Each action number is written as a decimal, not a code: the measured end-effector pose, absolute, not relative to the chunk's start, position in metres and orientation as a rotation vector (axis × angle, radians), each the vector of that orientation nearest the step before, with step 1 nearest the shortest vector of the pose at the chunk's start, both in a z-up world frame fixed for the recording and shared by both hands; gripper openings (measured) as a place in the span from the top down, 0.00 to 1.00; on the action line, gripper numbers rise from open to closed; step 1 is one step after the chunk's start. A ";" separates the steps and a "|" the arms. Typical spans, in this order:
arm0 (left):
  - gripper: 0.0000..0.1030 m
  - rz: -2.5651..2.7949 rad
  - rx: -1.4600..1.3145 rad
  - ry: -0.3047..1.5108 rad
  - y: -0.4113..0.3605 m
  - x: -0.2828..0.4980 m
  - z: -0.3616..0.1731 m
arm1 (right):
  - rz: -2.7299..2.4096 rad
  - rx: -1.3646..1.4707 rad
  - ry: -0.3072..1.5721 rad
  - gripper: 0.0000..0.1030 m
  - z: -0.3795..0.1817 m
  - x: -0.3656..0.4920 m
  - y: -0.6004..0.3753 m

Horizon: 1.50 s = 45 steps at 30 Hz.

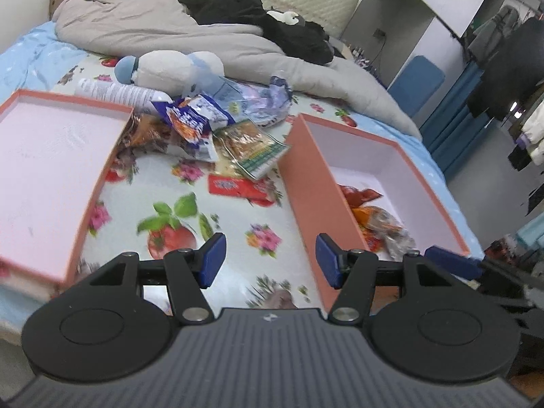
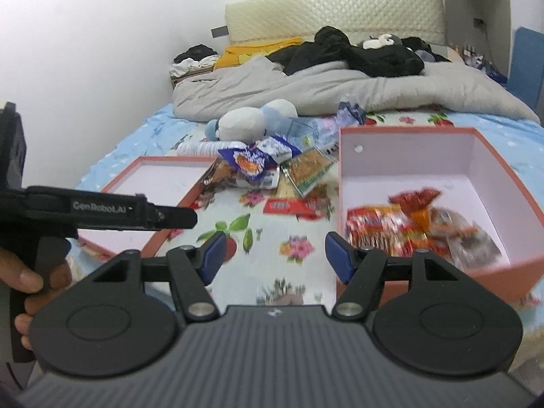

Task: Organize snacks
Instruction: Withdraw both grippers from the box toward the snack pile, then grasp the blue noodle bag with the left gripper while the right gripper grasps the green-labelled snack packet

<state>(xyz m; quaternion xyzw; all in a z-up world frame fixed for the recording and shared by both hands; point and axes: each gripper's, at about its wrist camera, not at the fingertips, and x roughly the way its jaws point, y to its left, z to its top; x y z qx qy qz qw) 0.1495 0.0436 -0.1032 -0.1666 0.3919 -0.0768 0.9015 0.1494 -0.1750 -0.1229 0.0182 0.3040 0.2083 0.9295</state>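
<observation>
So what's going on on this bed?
A person is sorting snacks with a gripper in each hand. Both the left gripper and the right gripper are open and empty, over the floral sheet. A few red and orange packets already lie in the deep box; the shallow tray is empty. The loose pile sits between them.

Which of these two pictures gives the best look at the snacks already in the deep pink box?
The right wrist view: it looks down into the deep pink box, so the red and orange snack packets show almost whole, though blurred. In the left wrist view the box's near wall hides much of them.
</observation>
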 end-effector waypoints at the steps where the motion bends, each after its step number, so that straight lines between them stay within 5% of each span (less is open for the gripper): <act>1: 0.38 -0.157 -0.334 0.811 0.047 0.159 -0.105 | 0.427 0.031 0.623 0.36 -0.123 0.157 -0.172; 19: 0.34 -0.167 -0.173 0.876 0.107 0.407 -0.171 | 0.481 -0.046 0.794 0.36 -0.184 0.370 -0.081; 24: 0.18 -0.186 -0.091 0.899 0.106 0.464 -0.181 | 0.464 -0.082 0.866 0.36 -0.200 0.419 -0.071; 26: 0.16 -0.188 -0.062 0.915 0.106 0.480 -0.184 | 0.452 -0.115 0.878 0.32 -0.204 0.434 -0.065; 28: 0.16 -0.189 -0.041 0.934 0.106 0.494 -0.190 | 0.448 -0.120 0.897 0.17 -0.208 0.448 -0.062; 45: 0.16 -0.279 -0.020 1.131 0.103 0.561 -0.234 | 0.405 -0.433 0.974 0.17 -0.248 0.501 -0.018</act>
